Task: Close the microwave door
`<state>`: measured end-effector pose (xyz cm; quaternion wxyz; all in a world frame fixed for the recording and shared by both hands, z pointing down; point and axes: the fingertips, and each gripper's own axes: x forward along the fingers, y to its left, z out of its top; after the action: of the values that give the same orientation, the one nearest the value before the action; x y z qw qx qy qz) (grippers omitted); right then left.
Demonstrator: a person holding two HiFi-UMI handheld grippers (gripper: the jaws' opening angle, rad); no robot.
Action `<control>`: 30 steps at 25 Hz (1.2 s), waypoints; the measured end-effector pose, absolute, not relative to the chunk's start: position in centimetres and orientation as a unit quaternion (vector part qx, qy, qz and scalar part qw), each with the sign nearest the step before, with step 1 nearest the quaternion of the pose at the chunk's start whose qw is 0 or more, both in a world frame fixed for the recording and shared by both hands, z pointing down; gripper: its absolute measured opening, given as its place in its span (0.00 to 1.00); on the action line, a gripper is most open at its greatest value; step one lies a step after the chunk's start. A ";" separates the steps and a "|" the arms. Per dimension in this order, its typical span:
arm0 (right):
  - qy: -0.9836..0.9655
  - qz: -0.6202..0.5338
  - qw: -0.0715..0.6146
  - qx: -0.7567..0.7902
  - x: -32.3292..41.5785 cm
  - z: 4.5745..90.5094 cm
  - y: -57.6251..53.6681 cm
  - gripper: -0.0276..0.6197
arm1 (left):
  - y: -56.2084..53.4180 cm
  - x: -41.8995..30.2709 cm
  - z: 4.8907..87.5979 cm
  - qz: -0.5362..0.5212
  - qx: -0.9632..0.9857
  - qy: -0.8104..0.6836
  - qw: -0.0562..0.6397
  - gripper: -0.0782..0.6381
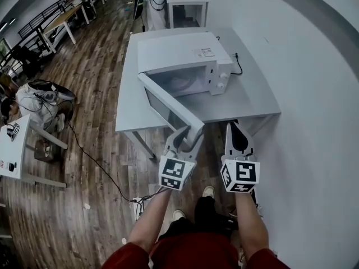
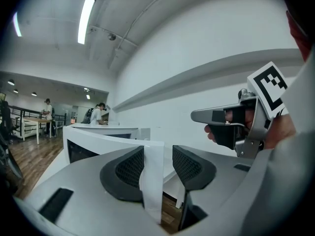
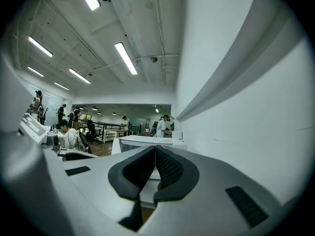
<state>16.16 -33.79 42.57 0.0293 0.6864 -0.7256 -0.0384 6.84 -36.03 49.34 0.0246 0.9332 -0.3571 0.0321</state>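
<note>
Forearms (image 1: 154,217) in red sleeves reach forward in the head view, each ending in a gripper with a marker cube (image 1: 175,172). Below them a pair of shoes (image 1: 208,191) stands on the wood floor (image 1: 95,133).

The left gripper (image 1: 188,134) is at the free end of the microwave door (image 1: 168,106). In the left gripper view its jaws stand apart, astride the door's white edge (image 2: 152,181): the edge lies against the left pad (image 2: 130,168), and a narrow gap shows between it and the right pad. The left gripper (image 2: 157,156) is therefore not clamped on the door.

The right gripper (image 1: 236,129) hangs just beside it to the right, near the front edge of the table (image 1: 252,100) and touching nothing. In the right gripper view its jaws meet at the tips with nothing between them (image 3: 155,154).

The door is swung wide open toward the person, hinged at the left of the microwave (image 1: 185,55), and its free end hangs out past the table's front edge. The white microwave sits toward the back of the grey table with its cavity open and its knobs on the right.

A black cable (image 1: 95,161) runs across the floor to the left. A pale wall (image 1: 314,94) fills the right side. Farther back stands a second table (image 1: 188,10), with people at desks beyond it.
</note>
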 end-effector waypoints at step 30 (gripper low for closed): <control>-0.771 -0.007 0.021 0.636 30.3 44.7 -52.6 0.09 | -55.6 17.9 49.6 0.047 0.891 -0.450 0.034 0.38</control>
<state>30.28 -52.60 44.65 0.0213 0.6363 -0.7711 -0.0071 17.91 -55.59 49.57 0.0336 0.8914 -0.4496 0.0469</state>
